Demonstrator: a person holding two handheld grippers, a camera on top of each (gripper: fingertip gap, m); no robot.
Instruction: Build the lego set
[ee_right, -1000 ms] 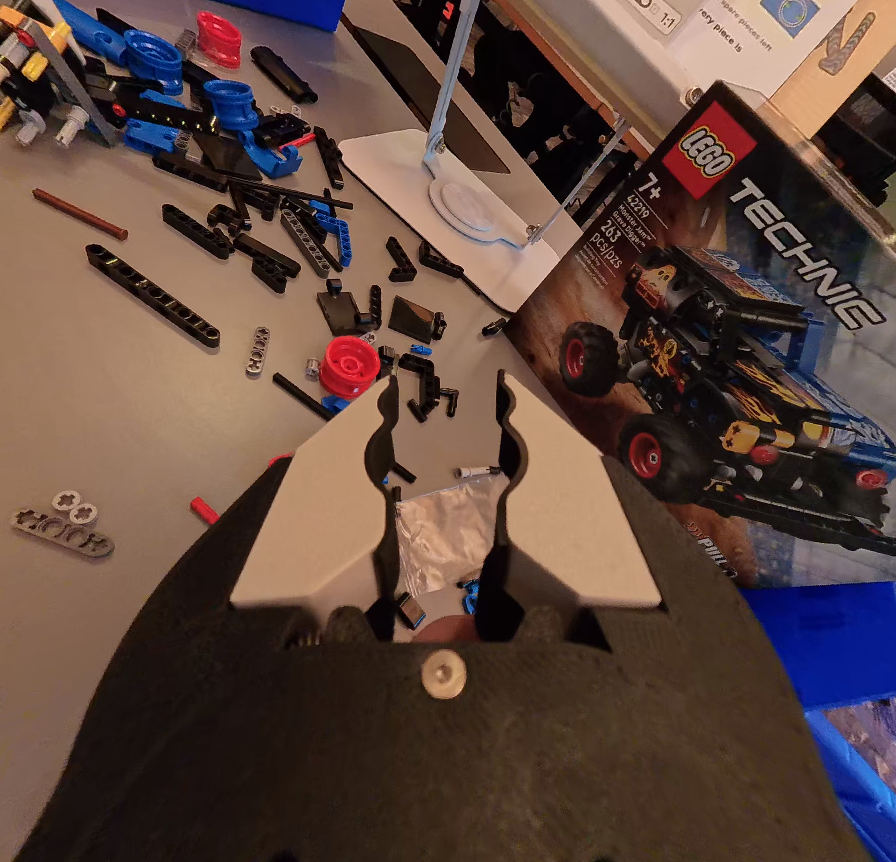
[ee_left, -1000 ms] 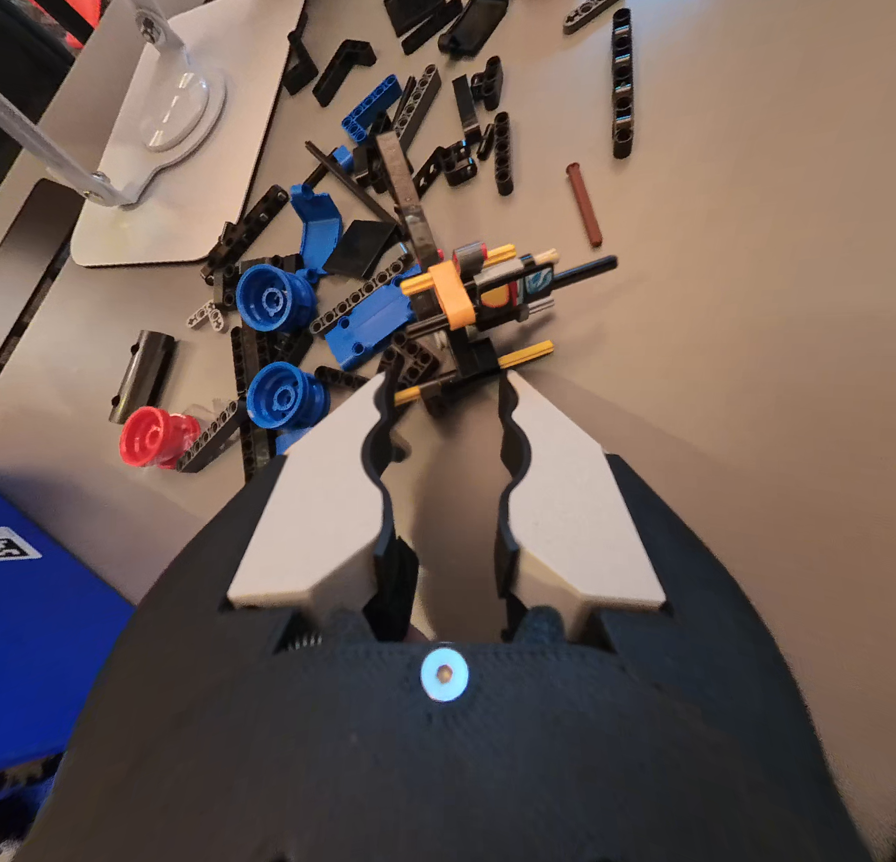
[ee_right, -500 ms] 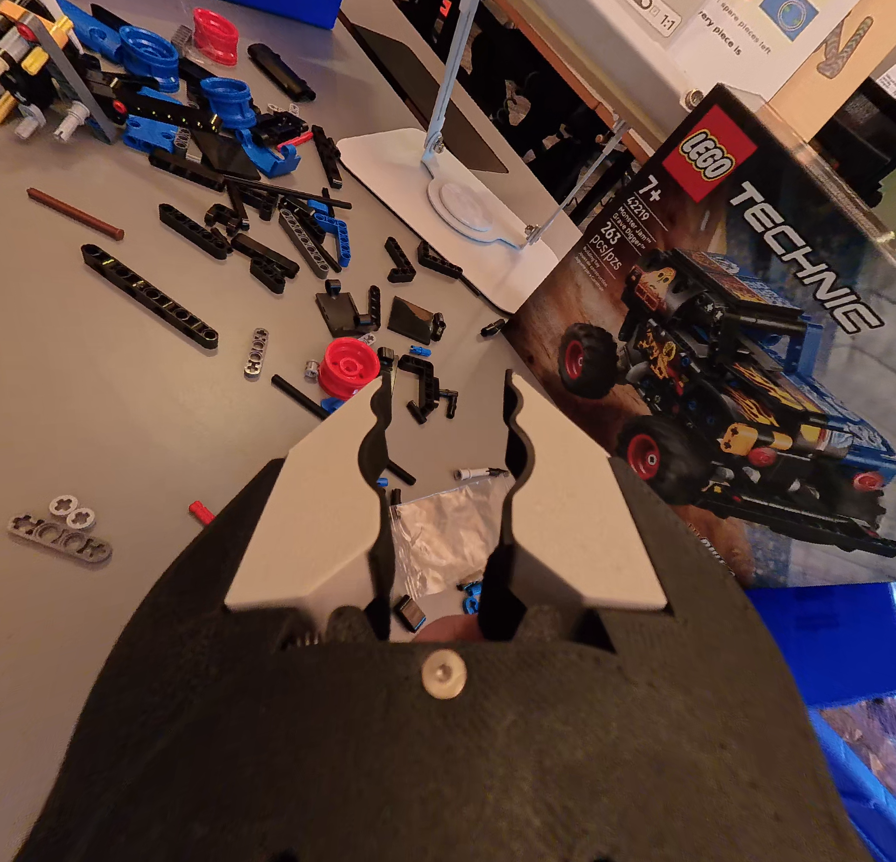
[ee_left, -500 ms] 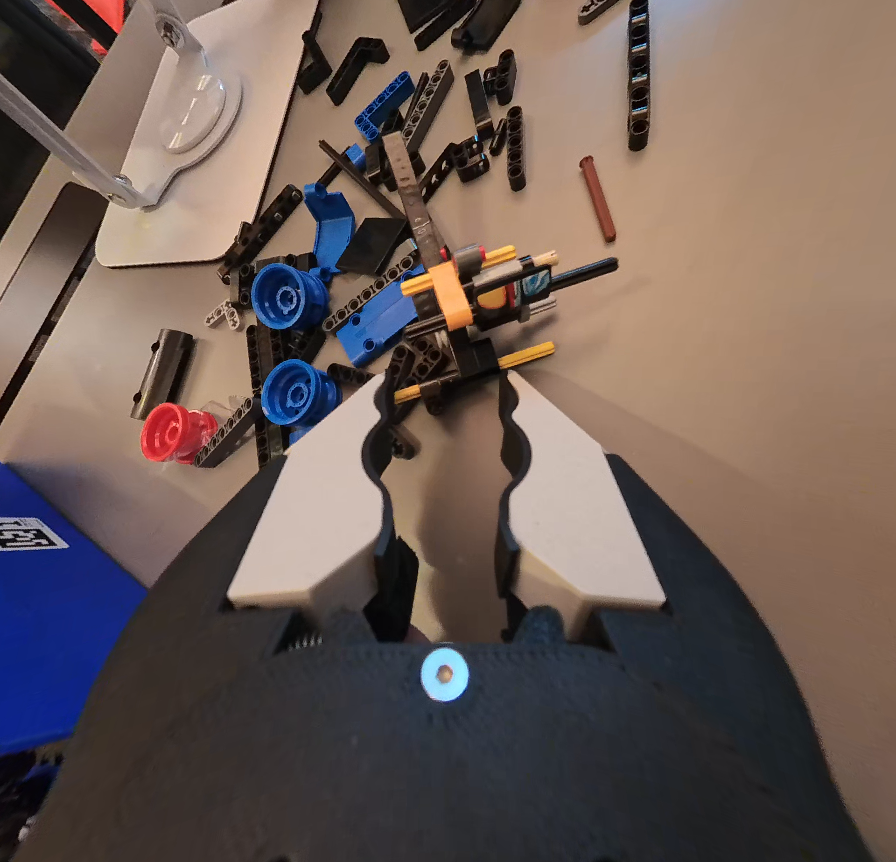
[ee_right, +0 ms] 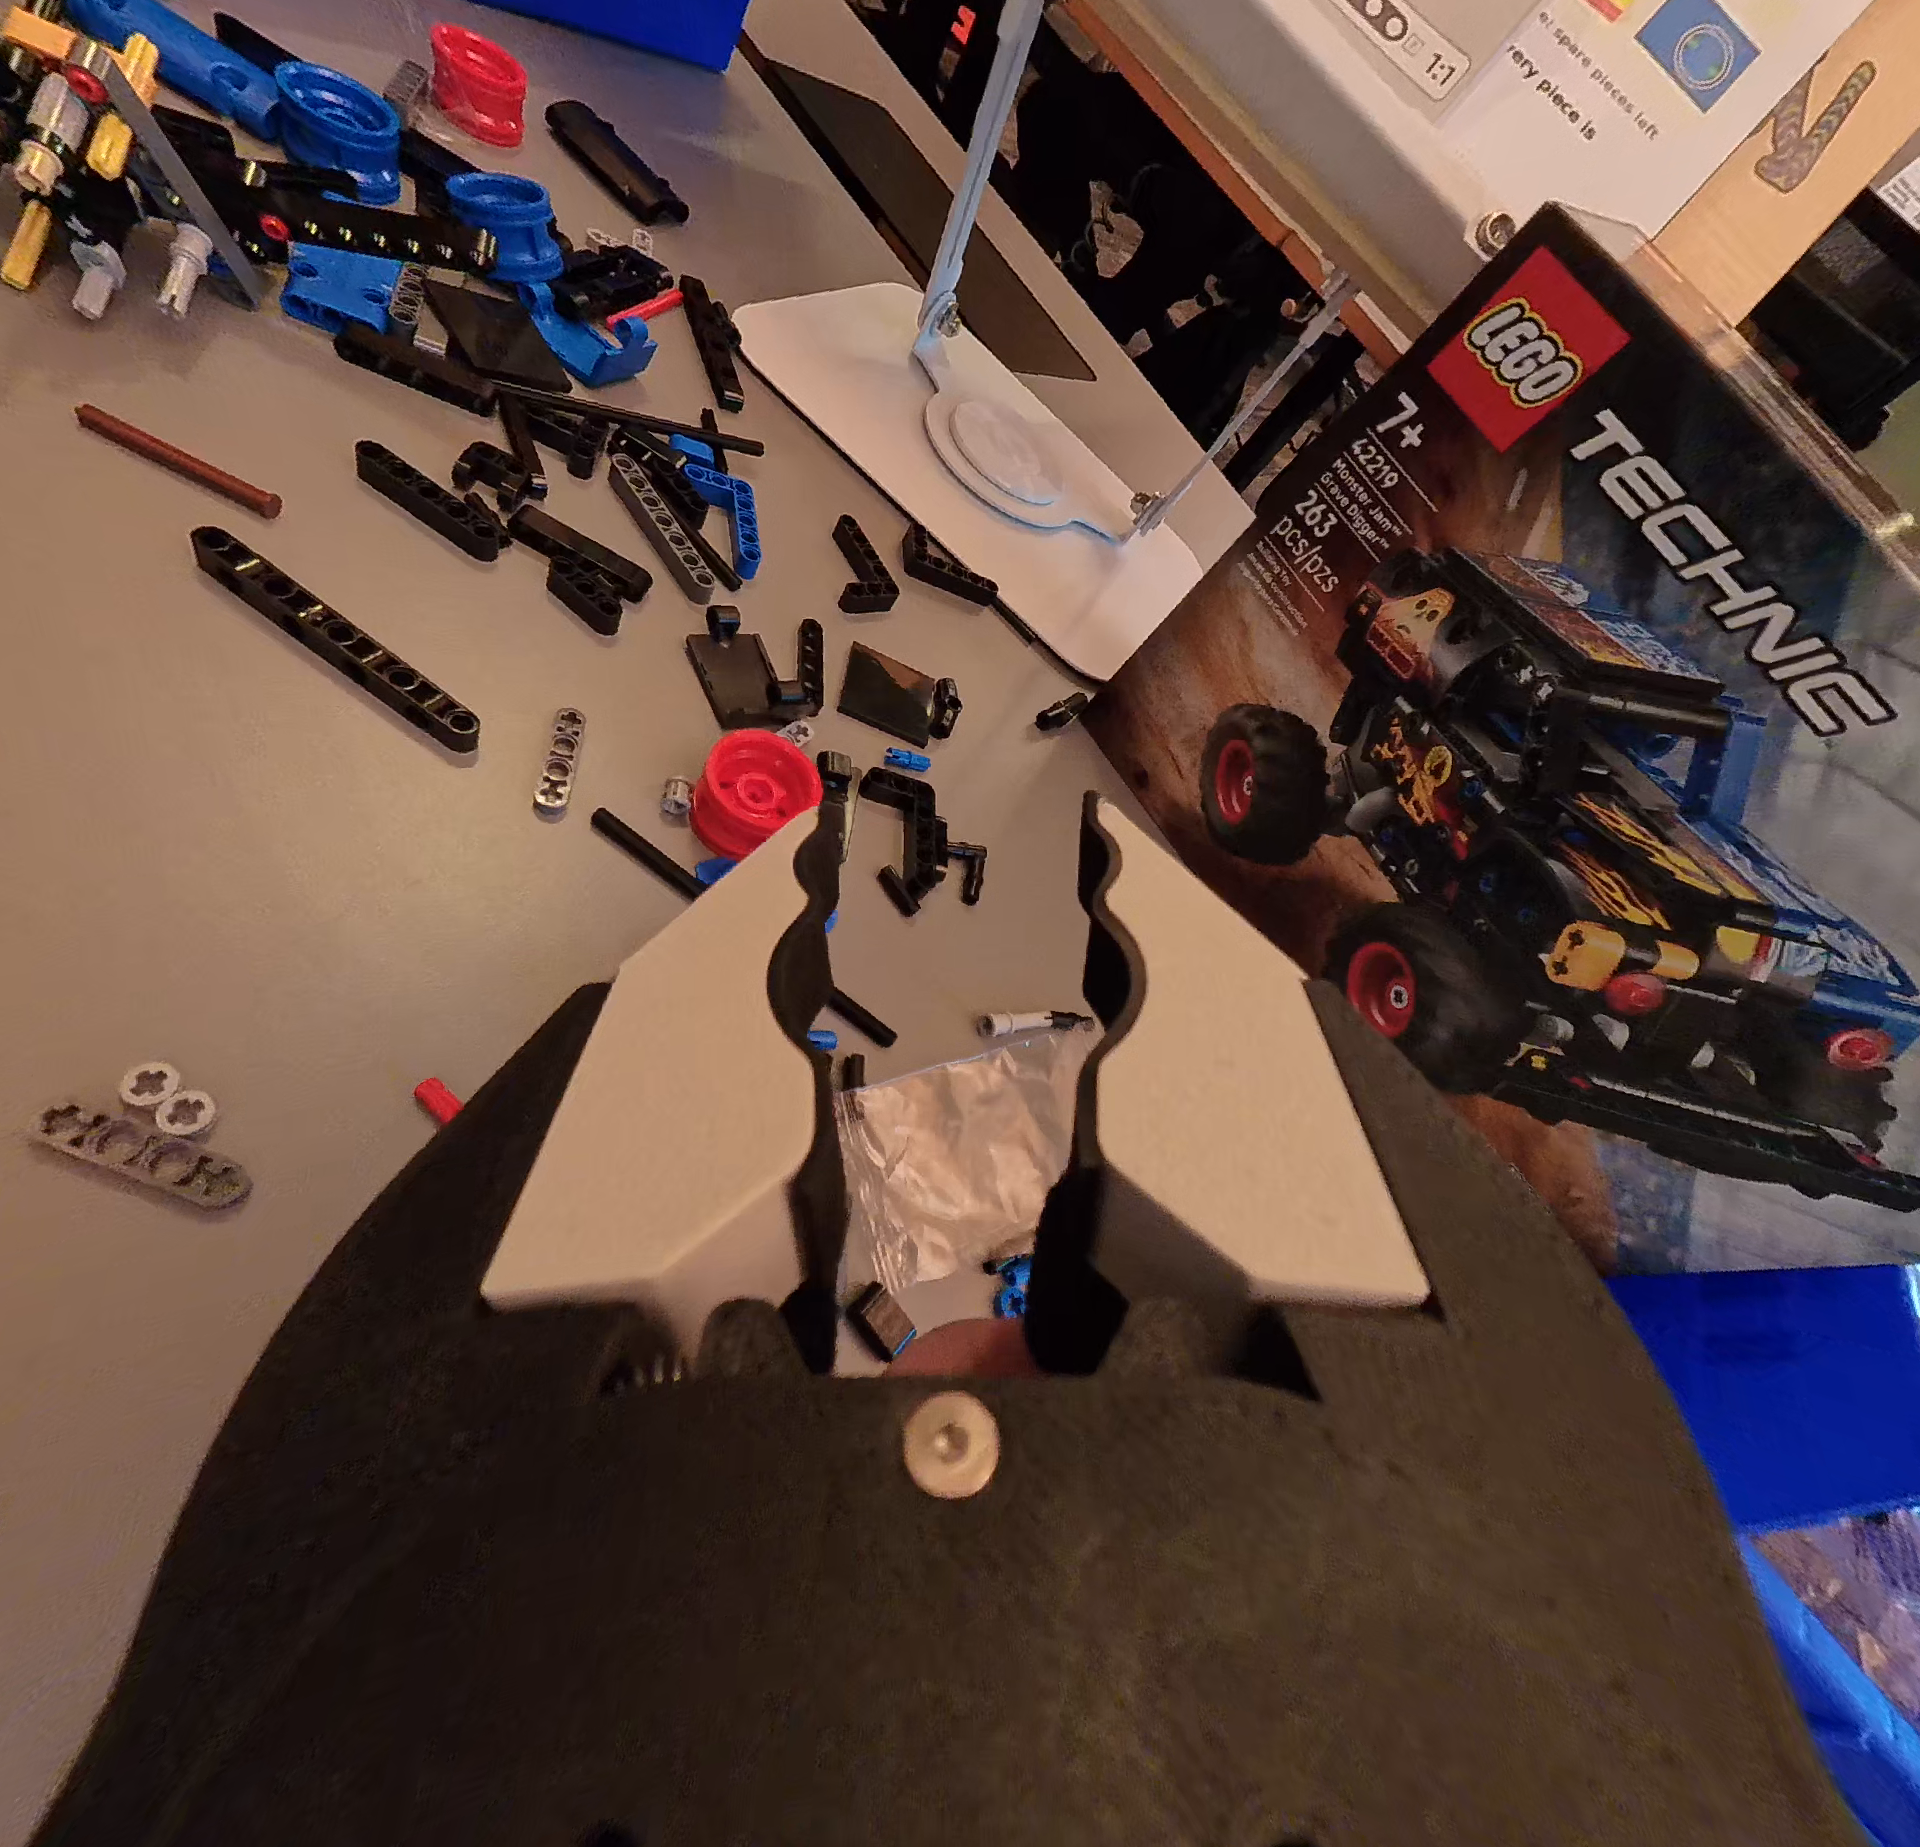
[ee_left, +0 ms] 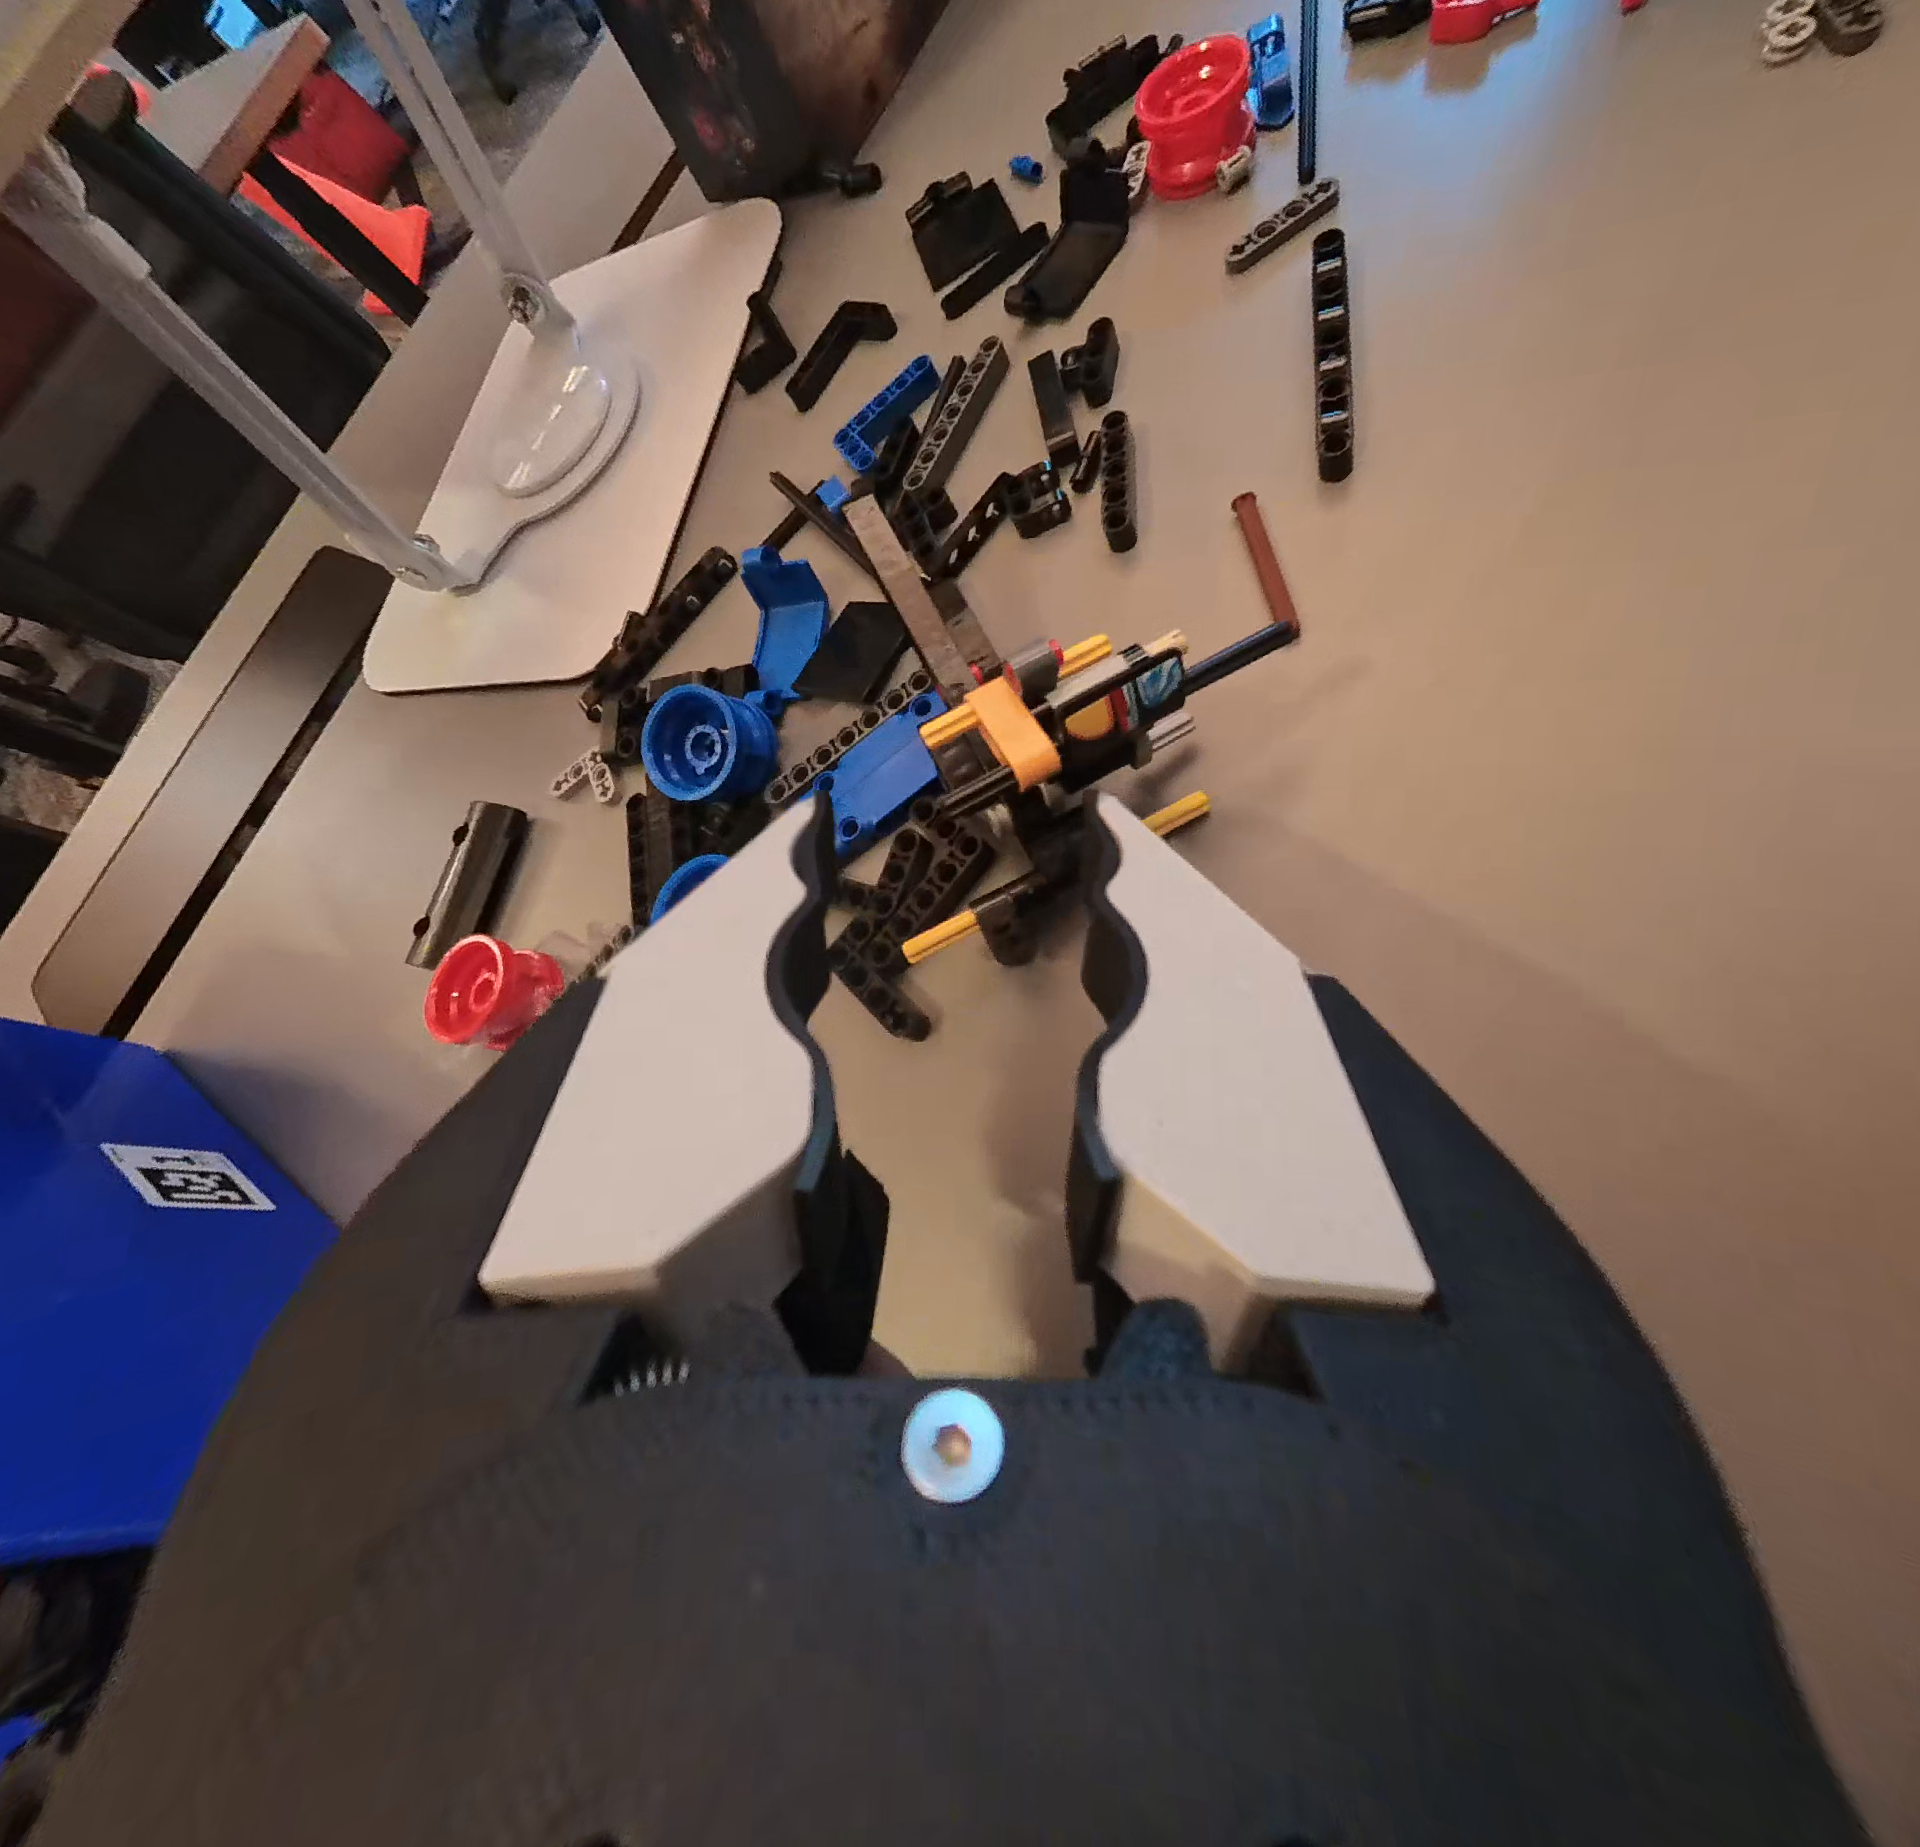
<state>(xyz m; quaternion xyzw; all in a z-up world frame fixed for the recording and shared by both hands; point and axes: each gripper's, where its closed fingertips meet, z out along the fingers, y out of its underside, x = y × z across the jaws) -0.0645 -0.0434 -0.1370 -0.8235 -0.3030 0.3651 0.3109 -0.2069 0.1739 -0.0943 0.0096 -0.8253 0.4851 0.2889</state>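
right, the left gripper (ee_left: 956, 831) has its grey fingers (ee_left: 675, 1070) spread apart with nothing between them, tips poised just over the near end of the half-built black, orange and yellow lego assembly (ee_left: 1039, 727) in the middle of the left wrist frame. a yellow axle (ee_left: 1174, 813) pokes out just beside the right fingertip, and black holed beams (ee_left: 894, 924) lie in the gap below the tips. whether the tips touch any piece, can't tell. just left of the assembly sits a blue wheel hub (ee_left: 707, 748), and lower left a red wheel hub (ee_left: 483, 987). further up, a brown axle rod (ee_left: 1262, 566) lies alone on the grey table (ee_left: 1558, 862), a long black beam (ee_left: 1332, 353) above it, and a white flat stand base (ee_left: 582, 467) at upper left.

over in the right wrist frame, the right gripper (ee_right: 951, 831) is also wide apart and empty, hanging above a crumpled clear plastic bag (ee_right: 956, 1163) low between the fingers. just beyond the left tip sit another red wheel hub (ee_right: 750, 789) and a black bent piece (ee_right: 920, 831). the printed cardboard lego box (ee_right: 1538, 779) stands at the right, and the assembly (ee_right: 83, 124) shows far off at upper left. flat grey connector pieces (ee_right: 145, 1143) rest at the left edge.
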